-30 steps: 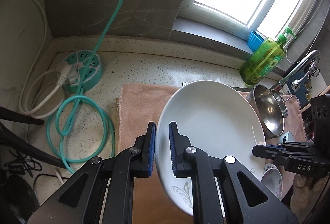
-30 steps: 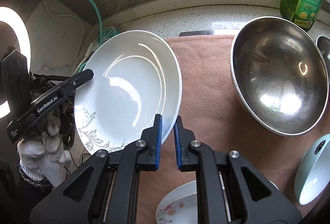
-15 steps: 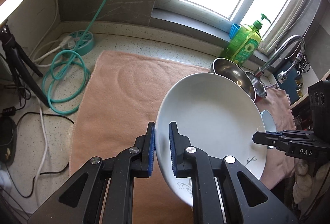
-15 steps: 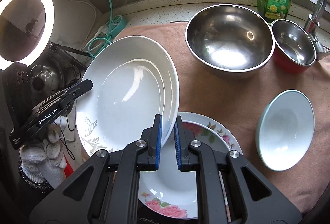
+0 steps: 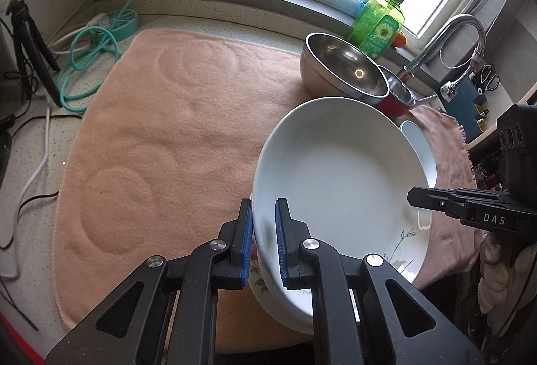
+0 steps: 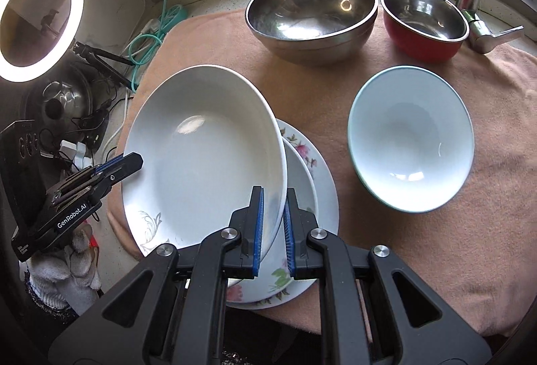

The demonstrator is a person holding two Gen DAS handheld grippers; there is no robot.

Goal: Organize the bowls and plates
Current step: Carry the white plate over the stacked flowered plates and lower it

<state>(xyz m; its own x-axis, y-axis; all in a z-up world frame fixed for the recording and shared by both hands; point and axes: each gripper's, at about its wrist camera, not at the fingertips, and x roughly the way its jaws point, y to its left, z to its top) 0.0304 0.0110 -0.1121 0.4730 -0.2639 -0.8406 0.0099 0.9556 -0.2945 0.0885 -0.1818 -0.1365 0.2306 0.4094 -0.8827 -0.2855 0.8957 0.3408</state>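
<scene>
Now both grippers, left point(image 5: 263, 242) and right point(image 6: 272, 227), pinch the white plate point(image 6: 204, 156) over the floral plate point(image 6: 319, 183); uneven lowering could chip either.

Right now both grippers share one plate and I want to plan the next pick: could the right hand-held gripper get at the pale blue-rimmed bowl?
Probably not yet. The right hand-held gripper is shut on the white deep plate; otherwise the pale blue-rimmed bowl sits uncovered on the pink towel.

Plate point(image 6: 201, 146) tilted over flowered plate point(image 6: 322, 183) on towel point(image 6: 436, 264); bowl point(image 6: 411, 138) right; steel bowls point(image 6: 312, 9) behind.
</scene>
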